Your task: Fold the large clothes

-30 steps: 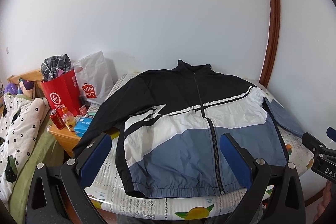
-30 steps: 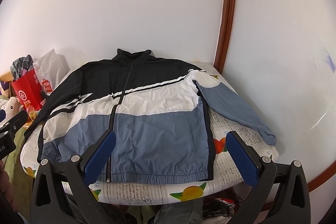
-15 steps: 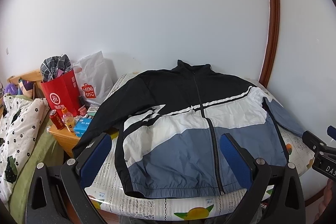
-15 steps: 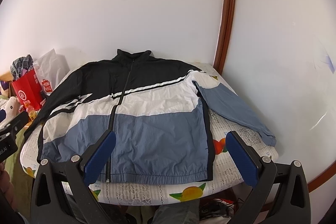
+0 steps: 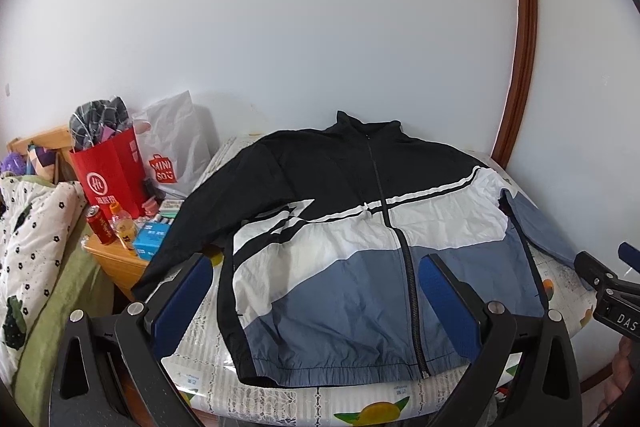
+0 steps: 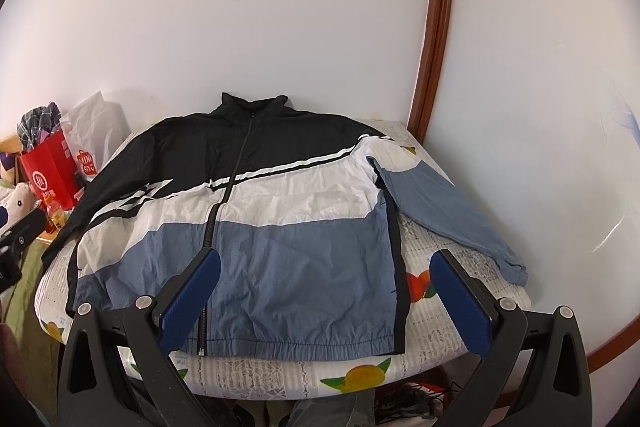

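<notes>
A zip-up jacket in black, white and grey-blue lies flat and face up on a table with a fruit-print cover, collar toward the wall. It also shows in the right wrist view. Its black sleeve hangs off the left edge; its blue sleeve lies spread to the right. My left gripper is open and empty, held above the hem near the front edge. My right gripper is open and empty, above the jacket's right half.
A wooden nightstand left of the table holds a red paper bag, a white Miniso bag, a can and boxes. A bed with a flowered quilt lies at far left. White walls and a brown door frame stand behind.
Both grippers have shifted very slightly; the jacket lies unmoved and both grippers stay open.
</notes>
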`<action>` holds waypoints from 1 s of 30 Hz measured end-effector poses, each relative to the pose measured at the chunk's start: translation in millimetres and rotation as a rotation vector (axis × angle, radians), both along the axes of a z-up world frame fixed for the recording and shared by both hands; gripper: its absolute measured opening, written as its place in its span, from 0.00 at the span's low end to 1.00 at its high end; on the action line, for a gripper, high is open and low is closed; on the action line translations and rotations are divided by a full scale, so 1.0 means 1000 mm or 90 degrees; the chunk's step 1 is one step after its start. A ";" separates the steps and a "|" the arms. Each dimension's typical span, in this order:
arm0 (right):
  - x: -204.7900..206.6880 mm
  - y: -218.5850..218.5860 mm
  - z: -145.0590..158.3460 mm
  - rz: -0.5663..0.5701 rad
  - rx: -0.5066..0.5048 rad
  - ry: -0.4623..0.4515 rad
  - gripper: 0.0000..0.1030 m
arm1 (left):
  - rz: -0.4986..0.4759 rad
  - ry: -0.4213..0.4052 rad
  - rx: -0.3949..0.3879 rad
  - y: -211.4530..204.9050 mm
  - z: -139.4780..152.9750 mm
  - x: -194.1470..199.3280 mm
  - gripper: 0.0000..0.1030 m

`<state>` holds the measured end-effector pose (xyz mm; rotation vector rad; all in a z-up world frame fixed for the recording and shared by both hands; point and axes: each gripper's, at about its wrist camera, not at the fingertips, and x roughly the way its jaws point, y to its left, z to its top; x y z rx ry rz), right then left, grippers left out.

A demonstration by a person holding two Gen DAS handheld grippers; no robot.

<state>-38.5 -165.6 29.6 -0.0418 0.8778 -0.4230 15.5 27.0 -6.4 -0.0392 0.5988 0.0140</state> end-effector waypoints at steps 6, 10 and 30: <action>0.022 -0.006 -0.006 0.007 0.015 0.009 0.99 | -0.010 0.029 0.000 0.006 -0.004 0.022 1.00; 0.039 -0.004 -0.009 0.021 0.027 0.016 0.97 | -0.010 0.044 -0.001 0.009 -0.005 0.037 1.00; 0.109 -0.002 -0.059 0.024 0.059 0.057 0.91 | 0.025 0.116 -0.033 0.058 -0.041 0.102 1.00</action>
